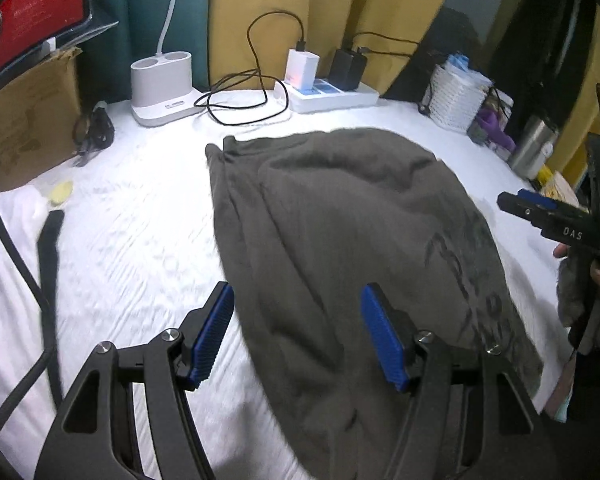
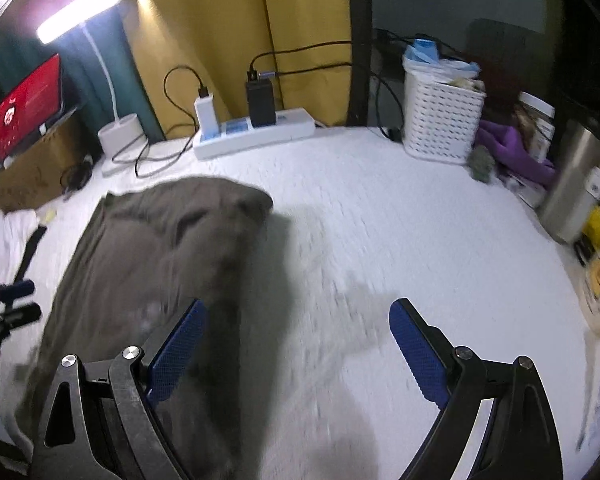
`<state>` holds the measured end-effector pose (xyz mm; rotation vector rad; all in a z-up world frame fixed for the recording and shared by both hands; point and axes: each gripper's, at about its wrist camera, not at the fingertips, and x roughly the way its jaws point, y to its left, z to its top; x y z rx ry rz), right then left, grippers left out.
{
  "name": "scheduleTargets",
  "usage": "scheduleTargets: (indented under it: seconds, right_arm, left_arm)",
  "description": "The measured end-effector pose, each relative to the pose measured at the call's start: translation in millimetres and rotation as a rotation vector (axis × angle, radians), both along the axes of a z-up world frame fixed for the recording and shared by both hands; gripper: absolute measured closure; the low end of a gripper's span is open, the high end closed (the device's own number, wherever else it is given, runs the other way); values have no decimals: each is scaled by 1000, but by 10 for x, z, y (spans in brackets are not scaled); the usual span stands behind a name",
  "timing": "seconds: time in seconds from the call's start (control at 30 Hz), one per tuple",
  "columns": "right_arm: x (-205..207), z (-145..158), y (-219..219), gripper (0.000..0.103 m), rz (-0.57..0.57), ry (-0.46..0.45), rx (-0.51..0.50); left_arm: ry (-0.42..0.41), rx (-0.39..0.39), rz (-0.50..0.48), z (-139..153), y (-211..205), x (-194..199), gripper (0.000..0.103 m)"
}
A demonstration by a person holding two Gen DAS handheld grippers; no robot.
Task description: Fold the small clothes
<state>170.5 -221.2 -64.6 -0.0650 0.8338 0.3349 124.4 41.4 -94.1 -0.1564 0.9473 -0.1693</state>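
Note:
A grey-olive garment [image 1: 340,248] with dark lettering lies folded lengthwise on the white sheet [image 1: 132,240]. It also shows in the right wrist view [image 2: 168,264], blurred. My left gripper [image 1: 296,336] is open and empty, hovering over the garment's near left edge. My right gripper [image 2: 296,356] is open and empty, its left finger over the garment's right edge. The right gripper also shows at the right edge of the left wrist view [image 1: 540,212]. The left gripper shows at the left edge of the right wrist view [image 2: 16,300].
Along the back stand a white lamp base [image 1: 162,88], a power strip with chargers and cables [image 1: 332,92], a white basket [image 2: 440,120] and a steel bottle [image 2: 572,188]. A cardboard box [image 1: 28,120] is at the left. A black strap [image 1: 50,264] lies on the sheet.

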Motion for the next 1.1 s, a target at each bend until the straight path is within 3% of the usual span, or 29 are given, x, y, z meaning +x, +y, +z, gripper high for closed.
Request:
scheduleTargets:
  seconds: [0.2,0.3,0.37,0.67,0.73,0.77,0.87,1.1]
  right_arm:
    - [458,-43,141,10,24,28,37]
    - [670,-90,228,20,41,56,66]
    - [780,-127,276,21,51,71,81]
    - [1190,-380,446,46,129,272,231]
    - [1252,-437,494,63,146,311,258]
    - [1282,-451,513,66,145,318,266]
    - [1359,-417,564,79,156,296,264]
    - [1561,-427,780,81,234,268,162]
  left_arm:
    - [4,-35,31,-141,20,324,37]
    - [12,-37,41,-199,57,481,37]
    - [13,-26,37,-227,71,571,37]
    - [17,-34,42,-326,180,777,37]
    - [19,-41,42,-349,194,788,37]
    - [13,-41,39,-348,196,784,37]
    - [9,-37,29,-347,197,785,37]
    - [2,-34,49,-347,258,803,37]
